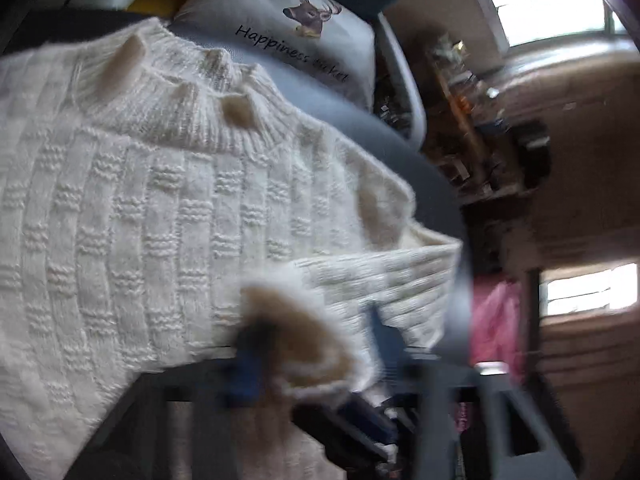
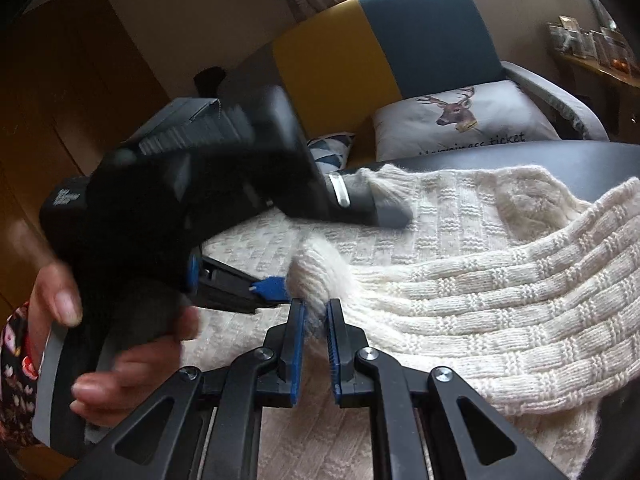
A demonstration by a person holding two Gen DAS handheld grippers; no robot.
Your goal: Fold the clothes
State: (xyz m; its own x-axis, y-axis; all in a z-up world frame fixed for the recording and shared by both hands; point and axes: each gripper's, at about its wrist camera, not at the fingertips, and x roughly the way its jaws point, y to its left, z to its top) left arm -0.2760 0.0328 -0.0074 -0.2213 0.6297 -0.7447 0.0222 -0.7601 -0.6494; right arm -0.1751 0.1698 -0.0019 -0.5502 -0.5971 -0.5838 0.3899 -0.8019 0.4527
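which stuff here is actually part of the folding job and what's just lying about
Part of the job:
- cream knit sweater
- its sleeve cuff
- right gripper, shut on the cuff
- left gripper, beside the cuff

Just lying about:
- deer cushion
- yellow and blue chair
- patterned pillow
- shelf clutter

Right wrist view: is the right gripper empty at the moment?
No, the right gripper is shut on a bunched cuff of the cream knit sweater, pinched between its blue pads.
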